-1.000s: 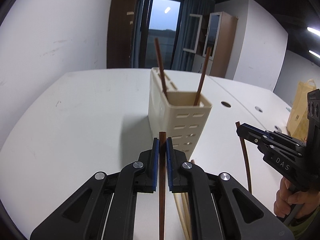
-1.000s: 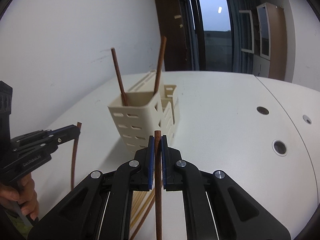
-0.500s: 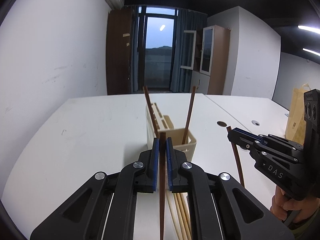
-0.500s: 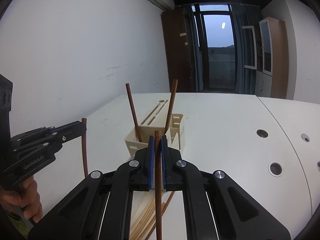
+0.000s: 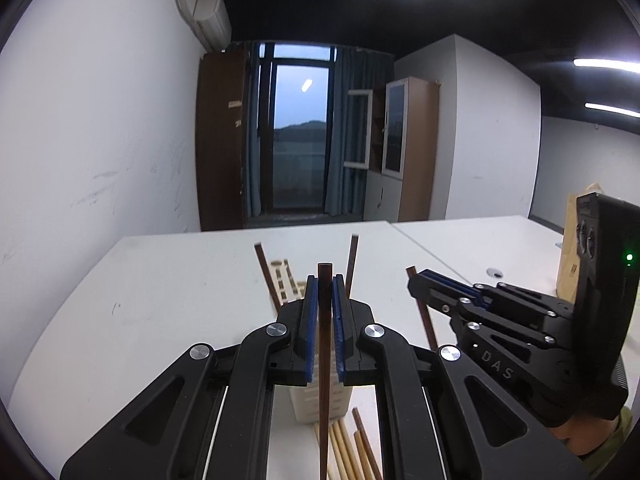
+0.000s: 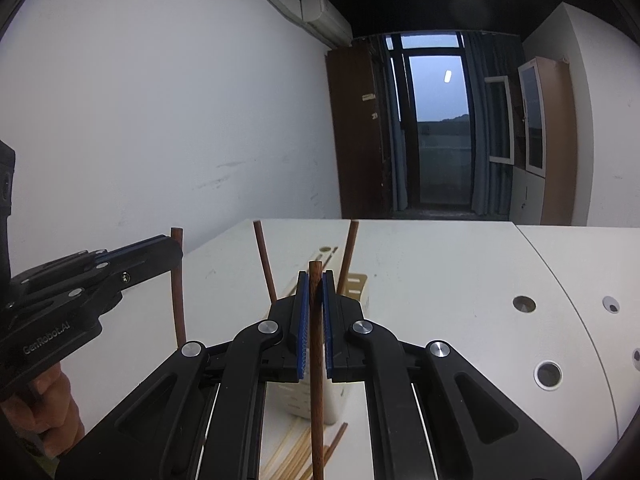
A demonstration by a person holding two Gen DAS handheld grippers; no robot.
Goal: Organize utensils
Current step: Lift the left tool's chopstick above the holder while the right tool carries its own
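My left gripper (image 5: 324, 280) is shut on a dark brown chopstick (image 5: 324, 380) held upright. My right gripper (image 6: 315, 276) is shut on another brown chopstick (image 6: 316, 380), also upright. A cream utensil holder (image 5: 320, 402) stands on the white table just beyond and below both grippers, largely hidden by the fingers; it also shows in the right wrist view (image 6: 354, 284). Two brown chopsticks (image 5: 266, 276) (image 5: 352, 260) lean in it. Each gripper shows in the other's view: the right one (image 5: 416, 280), the left one (image 6: 176, 246). Loose pale and brown chopsticks (image 5: 352, 448) lie on the table in front of the holder.
The white table (image 5: 160, 300) runs to a far edge near a dark door and window. Round cable holes (image 6: 524, 304) sit at the table's right. A brown paper bag (image 5: 570, 248) stands at the far right. A white wall lies to the left.
Both grippers have risen and tilted up with their chopsticks. The holder has dropped low in both views and is now mostly behind the fingers.
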